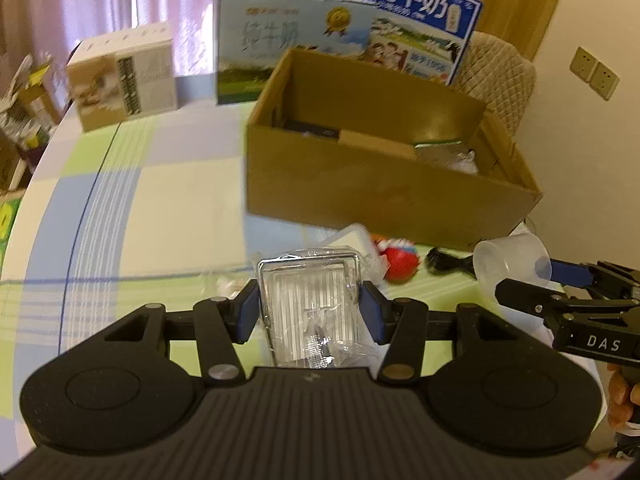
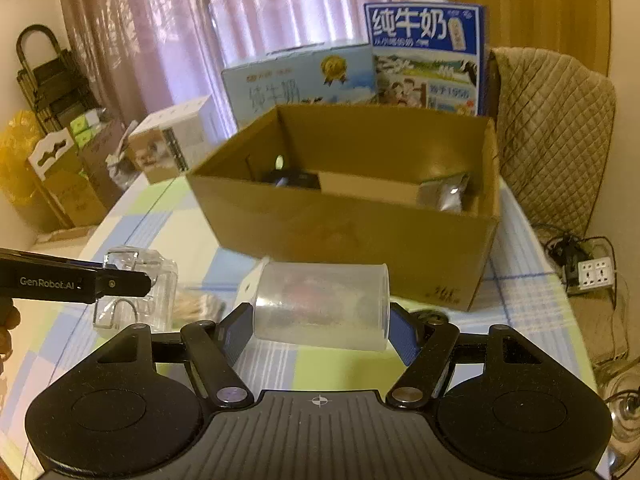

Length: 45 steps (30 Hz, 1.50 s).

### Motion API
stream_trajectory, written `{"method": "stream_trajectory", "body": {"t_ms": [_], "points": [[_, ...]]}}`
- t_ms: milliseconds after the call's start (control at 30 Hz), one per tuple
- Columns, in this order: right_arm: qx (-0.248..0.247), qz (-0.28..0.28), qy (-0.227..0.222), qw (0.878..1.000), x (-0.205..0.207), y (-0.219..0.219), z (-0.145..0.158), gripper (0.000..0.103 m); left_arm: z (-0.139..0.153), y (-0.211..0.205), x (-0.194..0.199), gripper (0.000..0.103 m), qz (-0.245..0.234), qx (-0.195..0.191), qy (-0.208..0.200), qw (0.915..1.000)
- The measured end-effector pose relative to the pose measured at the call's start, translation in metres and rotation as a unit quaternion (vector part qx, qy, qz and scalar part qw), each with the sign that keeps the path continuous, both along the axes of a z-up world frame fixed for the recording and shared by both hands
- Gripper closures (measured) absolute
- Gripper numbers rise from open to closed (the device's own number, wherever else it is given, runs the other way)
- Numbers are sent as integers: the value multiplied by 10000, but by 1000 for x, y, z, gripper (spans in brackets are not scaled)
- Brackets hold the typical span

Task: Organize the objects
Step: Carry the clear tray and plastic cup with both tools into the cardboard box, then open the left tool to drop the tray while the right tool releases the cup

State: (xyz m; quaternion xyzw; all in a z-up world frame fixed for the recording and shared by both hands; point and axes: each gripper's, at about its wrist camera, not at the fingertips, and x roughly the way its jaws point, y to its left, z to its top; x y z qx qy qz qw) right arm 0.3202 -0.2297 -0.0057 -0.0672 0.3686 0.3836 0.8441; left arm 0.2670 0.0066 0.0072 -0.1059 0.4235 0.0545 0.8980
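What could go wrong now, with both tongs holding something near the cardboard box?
1. The clear plastic cup lies sideways in the right tongs; being smooth and round, it might slip.
2. The left tongs grip a clear case in loose wrap, which might slide.
3. The cardboard box wall stands ahead; either load could clip it.

We saw a clear plastic case [image 1: 310,312] with a metal wire clasp, wrapped in crinkled film, clamped upright between the left gripper's blue pads above the checked tablecloth. A translucent plastic cup [image 2: 322,306] lay on its side between the right gripper's pads, mouth to the right. Behind both stood an open cardboard box [image 1: 372,196] holding a dark item, a brown carton and a silvery packet. A red toy [image 1: 400,260] rested near its front wall
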Motion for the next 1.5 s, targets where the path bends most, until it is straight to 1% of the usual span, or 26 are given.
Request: {"method": "stream_trajectory", "body": {"t_ms": [267,433,567,733,967,1067,1233,1500], "points": [[130,-109,-196,9997,28,-4,18,35,21,-14,38,55,-233,106,-279,9993],[198,-155,-330,9991,53,0,27,35,36,-23,69,55,-378,244,-481,9978],[229,-199,-416,9987,75,6,33,35,43,-27,95,55,-463,350,-558,9968],[184,-273,-428,9985,101,18,30,35,46,-30,129,55,-535,493,-553,9958],[-7,-289,-361,9989,136,38,17,35,36,-34,173,55,-694,710,-399,9943],[-127,-257,-327,9991,146,47,9,35,29,-35,192,55,-785,747,-264,9938],[-333,-184,-251,9990,163,59,-5,35,12,-37,219,55,-914,681,15,9935],[-720,-130,-105,9973,192,75,-25,35,-18,-41,257,55,-1100,678,495,9904]]}}
